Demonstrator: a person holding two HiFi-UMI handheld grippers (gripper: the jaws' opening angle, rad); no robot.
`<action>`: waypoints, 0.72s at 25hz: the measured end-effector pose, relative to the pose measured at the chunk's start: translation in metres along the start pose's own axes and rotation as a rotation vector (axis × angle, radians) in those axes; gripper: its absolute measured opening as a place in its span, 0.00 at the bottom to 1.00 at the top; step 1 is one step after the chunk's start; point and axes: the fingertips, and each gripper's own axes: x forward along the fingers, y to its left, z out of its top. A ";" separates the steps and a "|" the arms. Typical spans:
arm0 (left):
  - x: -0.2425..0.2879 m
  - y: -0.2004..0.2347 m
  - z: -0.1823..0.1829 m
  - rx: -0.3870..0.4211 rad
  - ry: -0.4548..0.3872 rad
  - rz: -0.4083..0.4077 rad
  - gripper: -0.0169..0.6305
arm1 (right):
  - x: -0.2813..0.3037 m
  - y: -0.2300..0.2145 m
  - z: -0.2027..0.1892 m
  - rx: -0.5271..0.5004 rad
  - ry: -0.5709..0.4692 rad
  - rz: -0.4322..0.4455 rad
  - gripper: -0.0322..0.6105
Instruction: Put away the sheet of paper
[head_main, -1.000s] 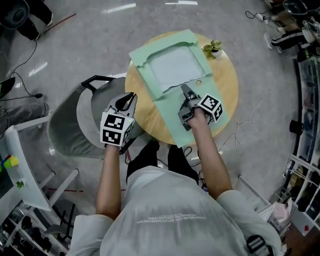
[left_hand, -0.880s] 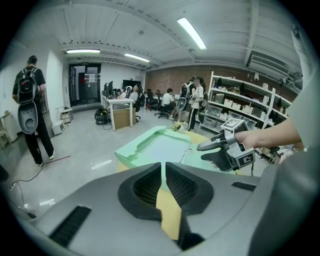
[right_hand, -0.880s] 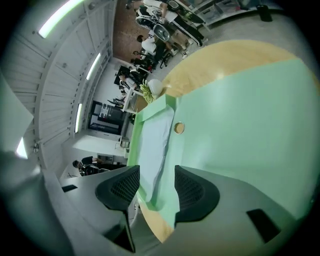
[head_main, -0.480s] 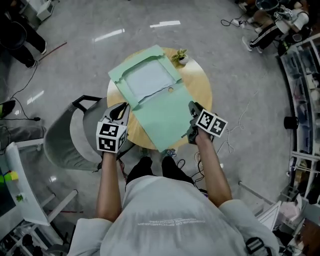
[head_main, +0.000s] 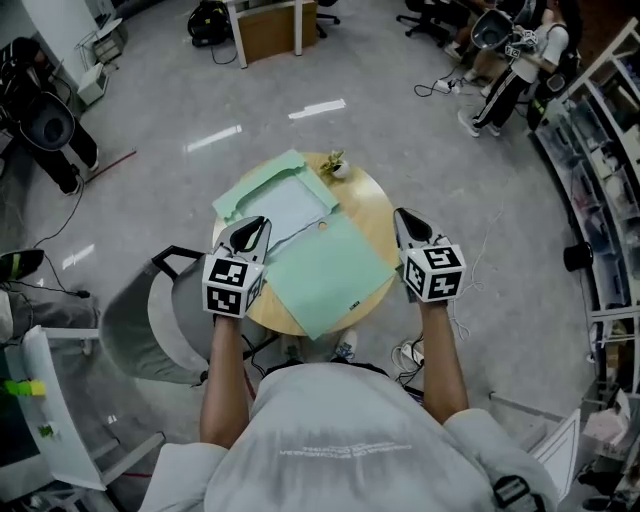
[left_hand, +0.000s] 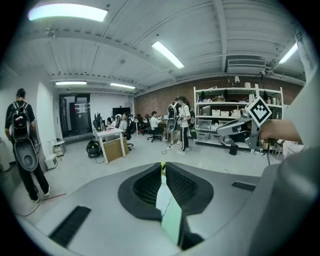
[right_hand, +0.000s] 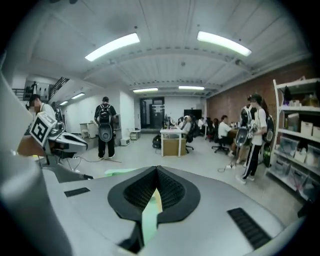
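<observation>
Head view: green folder (head_main: 330, 275) open on round worktop (head_main: 378, 212), paper (head_main: 285, 215) inside. Left tool (head_main: 258, 222) closed, empty; right tool (head_main: 403, 216) just closed, empty.

Green folder (head_main: 325, 268) covering most of round table (head_main: 378, 215), plant (head_main: 333, 163) at far rim, grey chair (head_main: 150, 325) beside left edge

Head camera high above, steeply down on round table (head_main: 372, 205), left gripper (head_main: 252, 230) and right gripper (head_main: 408, 224), each gripper camera close behind its jaws, facing across the same office (right_hand: 170, 120), other gripper at its edge.
</observation>
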 end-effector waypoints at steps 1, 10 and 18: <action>0.001 0.000 0.010 0.016 -0.015 -0.002 0.09 | -0.007 0.001 0.017 -0.025 -0.047 0.006 0.09; -0.008 0.000 0.106 0.153 -0.152 -0.009 0.09 | -0.044 0.012 0.121 -0.189 -0.238 0.021 0.09; -0.033 -0.007 0.162 0.227 -0.271 -0.011 0.09 | -0.058 0.033 0.155 -0.244 -0.294 0.052 0.09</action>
